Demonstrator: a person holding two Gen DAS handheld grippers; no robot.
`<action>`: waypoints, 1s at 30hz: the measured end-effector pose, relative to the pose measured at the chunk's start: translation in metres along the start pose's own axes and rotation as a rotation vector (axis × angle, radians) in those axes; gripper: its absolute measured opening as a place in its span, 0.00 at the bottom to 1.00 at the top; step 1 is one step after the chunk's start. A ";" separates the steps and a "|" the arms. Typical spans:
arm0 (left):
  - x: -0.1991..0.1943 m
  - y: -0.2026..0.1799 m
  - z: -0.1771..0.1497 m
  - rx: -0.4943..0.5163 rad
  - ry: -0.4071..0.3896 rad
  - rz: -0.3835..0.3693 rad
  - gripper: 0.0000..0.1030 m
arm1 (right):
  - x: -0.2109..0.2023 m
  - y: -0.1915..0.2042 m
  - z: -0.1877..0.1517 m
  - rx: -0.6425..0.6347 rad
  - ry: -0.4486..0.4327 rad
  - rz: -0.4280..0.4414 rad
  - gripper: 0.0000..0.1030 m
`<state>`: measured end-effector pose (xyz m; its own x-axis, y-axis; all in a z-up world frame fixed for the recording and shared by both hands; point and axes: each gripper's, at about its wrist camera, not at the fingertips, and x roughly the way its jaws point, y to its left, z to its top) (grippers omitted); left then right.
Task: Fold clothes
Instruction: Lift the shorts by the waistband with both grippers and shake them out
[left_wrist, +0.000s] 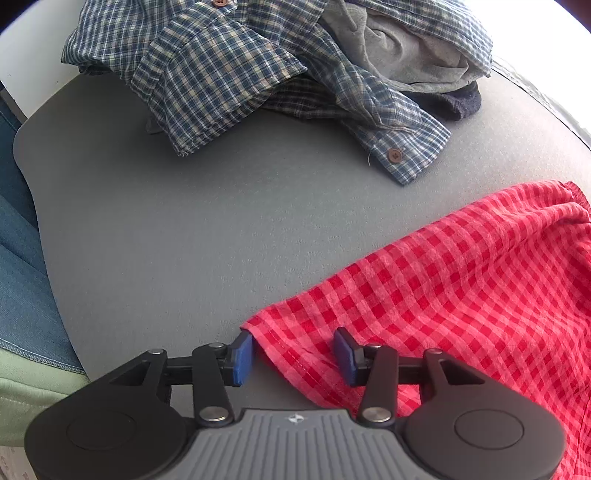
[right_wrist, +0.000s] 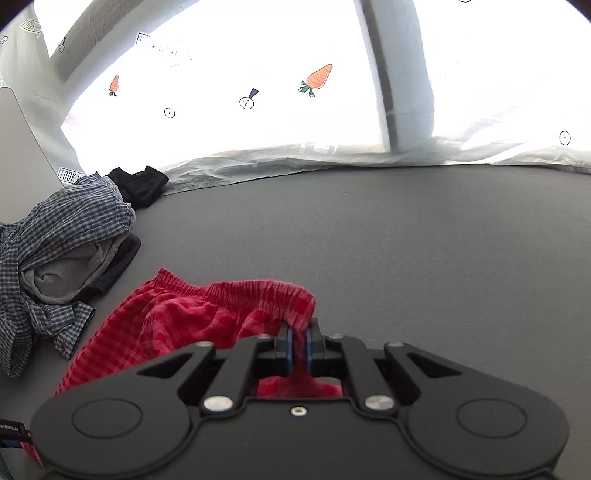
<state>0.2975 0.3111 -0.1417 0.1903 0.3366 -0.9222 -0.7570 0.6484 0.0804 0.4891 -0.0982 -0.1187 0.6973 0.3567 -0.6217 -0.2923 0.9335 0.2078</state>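
Observation:
Red checked shorts (left_wrist: 461, 280) lie on the grey table (left_wrist: 184, 236). My left gripper (left_wrist: 293, 354) stands open over their near hem corner, the cloth lying between its blue pads (left_wrist: 242, 356) without being pressed. In the right wrist view the shorts (right_wrist: 177, 317) show their elastic waistband (right_wrist: 236, 290). My right gripper (right_wrist: 298, 347) is shut on the right end of that waistband, which is lifted off the table a little.
A heap of clothes sits at the back: a blue plaid shirt (left_wrist: 229, 70), a grey garment (left_wrist: 410, 55) and a dark one (left_wrist: 454, 103). A black item (right_wrist: 138, 184) lies by the white printed sheet (right_wrist: 295, 158). Folded blue and green fabric (left_wrist: 22, 295) lies left of the table.

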 end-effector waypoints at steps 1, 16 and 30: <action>-0.003 -0.003 0.000 0.000 -0.004 -0.015 0.47 | -0.005 -0.007 0.011 -0.023 -0.040 -0.031 0.06; -0.057 -0.059 0.019 0.087 -0.158 -0.262 0.63 | 0.029 -0.090 0.047 0.035 0.020 -0.259 0.39; -0.038 -0.229 0.079 0.574 -0.198 -0.420 0.63 | 0.060 -0.108 0.032 0.066 0.112 -0.245 0.45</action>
<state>0.5133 0.2037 -0.0952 0.5423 0.0630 -0.8379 -0.1597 0.9867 -0.0292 0.5833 -0.1762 -0.1539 0.6645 0.1169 -0.7381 -0.0778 0.9931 0.0873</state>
